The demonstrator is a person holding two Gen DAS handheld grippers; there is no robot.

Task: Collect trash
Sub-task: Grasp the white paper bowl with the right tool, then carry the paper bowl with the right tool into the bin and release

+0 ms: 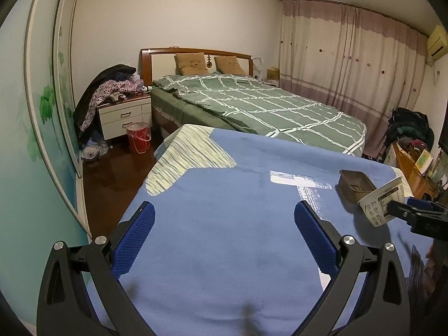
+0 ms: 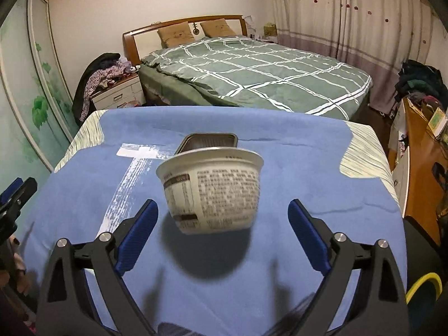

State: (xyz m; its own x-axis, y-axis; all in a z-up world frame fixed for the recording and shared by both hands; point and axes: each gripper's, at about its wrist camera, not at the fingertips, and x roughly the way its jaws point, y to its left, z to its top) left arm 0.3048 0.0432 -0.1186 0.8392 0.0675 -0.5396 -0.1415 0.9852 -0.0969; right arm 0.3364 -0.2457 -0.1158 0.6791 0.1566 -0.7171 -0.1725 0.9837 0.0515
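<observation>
**Paper cup between spread right fingers, left gripper idle**

Right gripper [image 2: 222,232]: blue-padded fingers wide apart, not touching anything. White printed paper cup [image 2: 211,187] sits between and just ahead of the fingertips, tilted, rim toward the far side, slightly blurred; gap on both sides between cup and pads. Dark shadow under it on the blue cloth [image 2: 308,162]; cannot tell if the cup rests on the cloth or is off it. Just beyond the cup, partly hidden by its rim, a dark rectangular tray [image 2: 208,140], open side up. A white tape-like strip [image 2: 131,179] lies on the cloth ahead-left of the left finger.

Left gripper [image 1: 224,240]: fingers wide apart, nothing between them, only bare blue cloth ahead. In the left wrist view the cup [image 1: 382,205] and tray [image 1: 355,186] are well off to the right of the right finger, with the right gripper's tip beside the cup.

Beyond the cloth: bed with green checked duvet [image 2: 252,67], red bucket [image 1: 137,137] by the nightstand.
</observation>
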